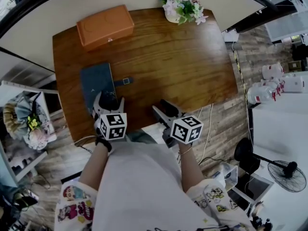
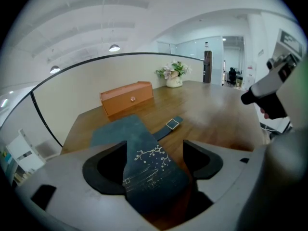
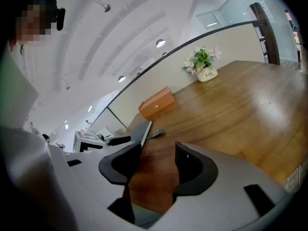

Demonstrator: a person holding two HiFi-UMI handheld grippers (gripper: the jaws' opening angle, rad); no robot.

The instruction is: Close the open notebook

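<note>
A dark blue notebook (image 1: pixel 97 83) lies flat on the left side of the wooden table (image 1: pixel 183 66), cover up and looking closed. Its strap with a square clasp (image 1: pixel 122 81) sticks out to the right. My left gripper (image 1: pixel 109 99) hovers over the notebook's near edge. In the left gripper view its jaws (image 2: pixel 155 153) stand wide open, and the cover with its white blossom print (image 2: pixel 149 160) runs between them, untouched by the pads. My right gripper (image 1: pixel 161 106) is open over bare wood near the front edge, nothing between its jaws (image 3: pixel 159 153). The notebook (image 3: pixel 139 131) shows to its left.
An orange box (image 1: pixel 105 25) sits at the table's back left, a white pot of flowers (image 1: pixel 182 6) at the back right. The table's front edge is just under both grippers. Cables and a floor fan (image 1: pixel 284 170) lie off to the right.
</note>
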